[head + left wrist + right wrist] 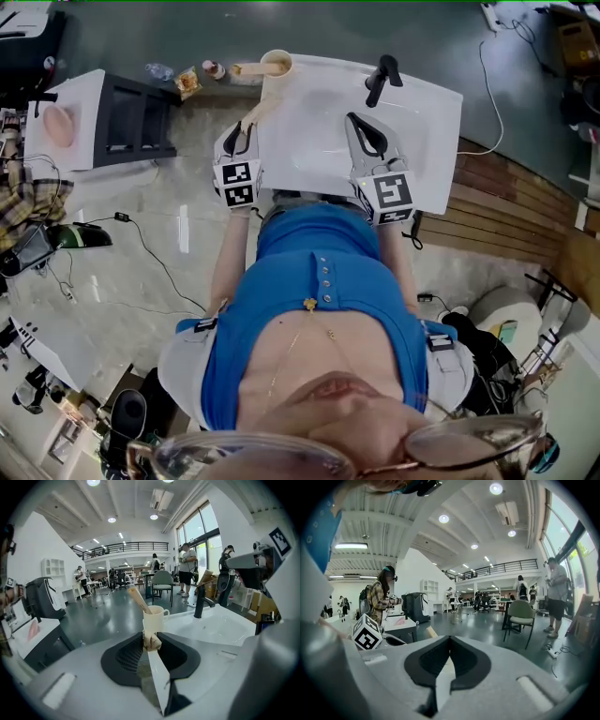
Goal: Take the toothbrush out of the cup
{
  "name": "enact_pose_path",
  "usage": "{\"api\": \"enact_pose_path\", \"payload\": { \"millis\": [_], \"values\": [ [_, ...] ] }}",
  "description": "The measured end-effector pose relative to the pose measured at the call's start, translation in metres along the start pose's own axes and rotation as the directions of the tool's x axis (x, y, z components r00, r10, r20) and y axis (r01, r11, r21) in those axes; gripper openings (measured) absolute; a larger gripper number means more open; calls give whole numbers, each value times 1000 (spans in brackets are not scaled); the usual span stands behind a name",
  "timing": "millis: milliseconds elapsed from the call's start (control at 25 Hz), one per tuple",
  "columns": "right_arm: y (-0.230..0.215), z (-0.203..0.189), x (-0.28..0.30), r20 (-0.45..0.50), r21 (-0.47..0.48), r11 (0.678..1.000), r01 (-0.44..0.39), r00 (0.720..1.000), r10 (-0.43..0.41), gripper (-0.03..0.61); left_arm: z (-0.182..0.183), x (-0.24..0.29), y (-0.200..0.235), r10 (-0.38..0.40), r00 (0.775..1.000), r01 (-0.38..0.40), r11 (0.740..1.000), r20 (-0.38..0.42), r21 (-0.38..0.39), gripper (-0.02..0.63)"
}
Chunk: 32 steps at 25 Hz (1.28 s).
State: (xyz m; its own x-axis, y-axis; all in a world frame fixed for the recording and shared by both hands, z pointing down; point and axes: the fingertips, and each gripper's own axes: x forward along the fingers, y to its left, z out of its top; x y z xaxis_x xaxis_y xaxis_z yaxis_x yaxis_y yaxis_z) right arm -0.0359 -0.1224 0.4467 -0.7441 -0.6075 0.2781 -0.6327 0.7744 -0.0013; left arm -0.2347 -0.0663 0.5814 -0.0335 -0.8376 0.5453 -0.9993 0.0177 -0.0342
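Left gripper pinches a tan stick, likely the toothbrush, over the sink rim, centre-left. Another handle leans in the cup, top. Right gripper pressed together, empty. Risk: the thin end-pinch lets the brush pivot or drop.

Bright, even light from ceiling spots and tall windows; gripper views bulge fisheye, dark-cornered.

My left gripper tilts downward, jaws pinched on a tan stick. My right gripper sits beside it, nearer level, jaws closed together, nothing between them. Both forearms reach forward.
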Motion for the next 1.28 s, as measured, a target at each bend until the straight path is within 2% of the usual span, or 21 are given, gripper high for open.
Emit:
{"api": "enact_pose_path", "payload": {
  "millis": [520,1280],
  "values": [
    [1,-5,13,0,-9,997,-72,997,72,2,-44,-2,-5,69,994,-74,996,-79,-56,97],
    [-2,-10,16,-16,-1,997,-77,997,77,2,-98,7,-18,51,976,-72,993,-210,-93,98]
  ]
}}
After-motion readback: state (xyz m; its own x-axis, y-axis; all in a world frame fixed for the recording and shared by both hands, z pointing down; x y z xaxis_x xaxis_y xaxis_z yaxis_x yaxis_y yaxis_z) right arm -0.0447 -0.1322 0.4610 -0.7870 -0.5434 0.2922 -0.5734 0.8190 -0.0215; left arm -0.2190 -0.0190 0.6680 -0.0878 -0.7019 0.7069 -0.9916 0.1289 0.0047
